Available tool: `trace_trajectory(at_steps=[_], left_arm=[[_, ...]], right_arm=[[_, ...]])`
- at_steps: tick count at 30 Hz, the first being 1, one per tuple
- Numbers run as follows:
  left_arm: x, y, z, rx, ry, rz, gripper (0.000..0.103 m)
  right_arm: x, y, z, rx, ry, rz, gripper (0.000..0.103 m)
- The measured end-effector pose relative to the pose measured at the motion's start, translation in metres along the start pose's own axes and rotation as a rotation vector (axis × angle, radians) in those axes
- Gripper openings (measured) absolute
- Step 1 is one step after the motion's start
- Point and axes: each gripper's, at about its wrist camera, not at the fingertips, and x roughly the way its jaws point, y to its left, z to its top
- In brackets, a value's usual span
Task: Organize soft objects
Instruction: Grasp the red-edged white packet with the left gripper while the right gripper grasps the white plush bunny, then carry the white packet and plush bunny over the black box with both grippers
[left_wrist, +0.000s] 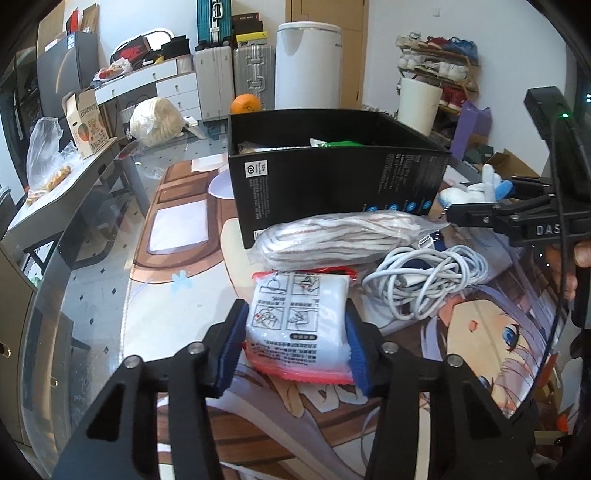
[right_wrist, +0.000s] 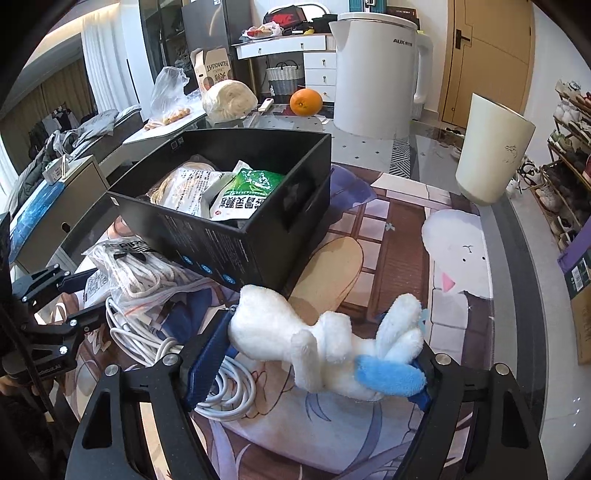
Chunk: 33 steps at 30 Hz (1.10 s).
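A: Left gripper (left_wrist: 293, 345): blue pads pinching the flat white packet with red sealed edges and printed diagrams (left_wrist: 301, 325) from both sides, packet resting on the mat, nearest of the pile.

B: Right gripper (right_wrist: 306, 363): blue pads closed wide on the white plush toy with a blue-tipped limb (right_wrist: 325, 350), one pad at the head end, the other at the blue tip. Toy apparently held just above the mat, though hard to be sure.

A: Advice for the step, as a judgement: lift straight, clear of the coiled white charging cable (left_wrist: 424, 284) lying just beside both items, so no loop gets dragged along. Then over the rim of the open black cardboard box (right_wrist: 229, 221), into the free corner beside the green-and-white packet (right_wrist: 243, 195) already inside.

B: Firm squeeze, not more; soft goods slip sideways out of flat pads. Bagged bundle of striped white rope (left_wrist: 340, 236) leaning against the box front, left for later.

A: Underneath: glossy printed cartoon mat (left_wrist: 498, 332) on a glass-topped table.

B: Farther off: an orange fruit (right_wrist: 306, 102), a tall white electric kettle (right_wrist: 373, 70), a cream tumbler (right_wrist: 493, 147), suitcases, drawers, a shoe rack, a wooden door.
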Motion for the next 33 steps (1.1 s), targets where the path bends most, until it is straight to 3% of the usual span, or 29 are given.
trace_trajectory(at_steps=[15, 33], left_arm=[[-0.039, 0.021, -0.004, -0.064, -0.115, 0.016, 0.047], [-0.058, 0.030, 0.030, -0.098, -0.250, 0.012, 0.047]], right_arm=[[-0.018, 0.002, 0.002, -0.002, -0.043, 0.000, 0.082], [-0.060, 0.017, 0.023, -0.022, -0.189, 0.015, 0.082]])
